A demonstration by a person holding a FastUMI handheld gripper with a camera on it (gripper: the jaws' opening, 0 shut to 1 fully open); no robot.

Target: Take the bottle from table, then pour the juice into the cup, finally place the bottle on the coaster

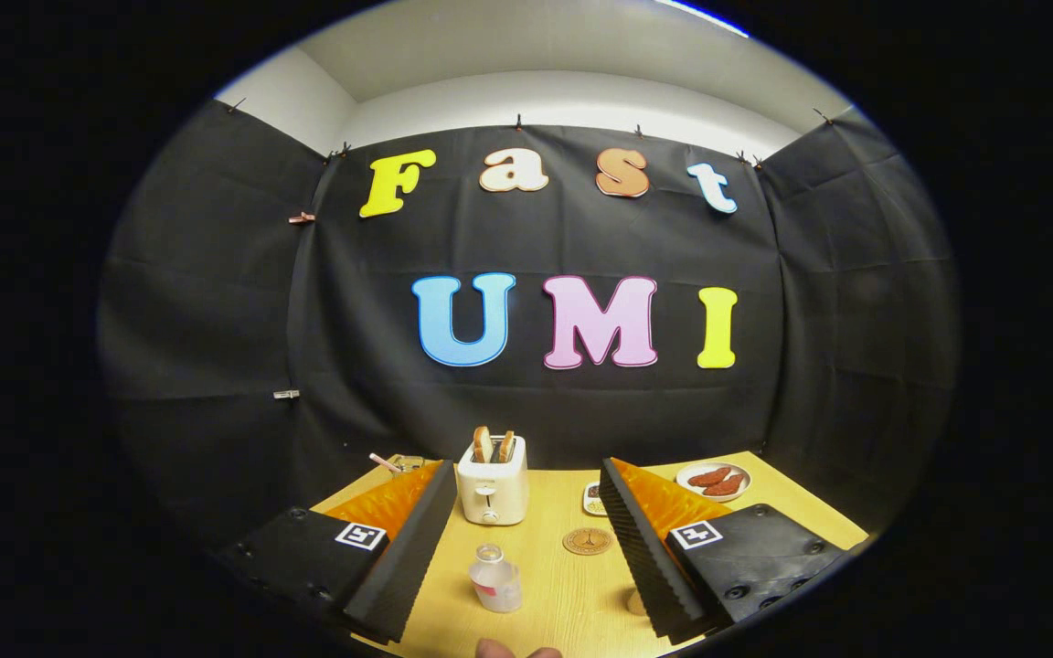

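Note:
A small clear bottle [495, 578] with a pale cap and a pink band stands upright on the wooden table [572, 594], between my two fingers and nearer the left one. My gripper [519, 548] is open and wide, touching nothing. A round brown coaster [588, 541] lies a little beyond the bottle, toward the right finger. A pale rounded object [636, 601], perhaps the cup, peeks out from under the right finger; most of it is hidden.
A cream toaster [492, 486] with two bread slices stands at the back between the fingers. A plate with sausages [715, 480] sits back right, a small card [594, 499] beside it. A glass item [403, 464] is back left. Fingertips of a hand [515, 651] show at the near edge.

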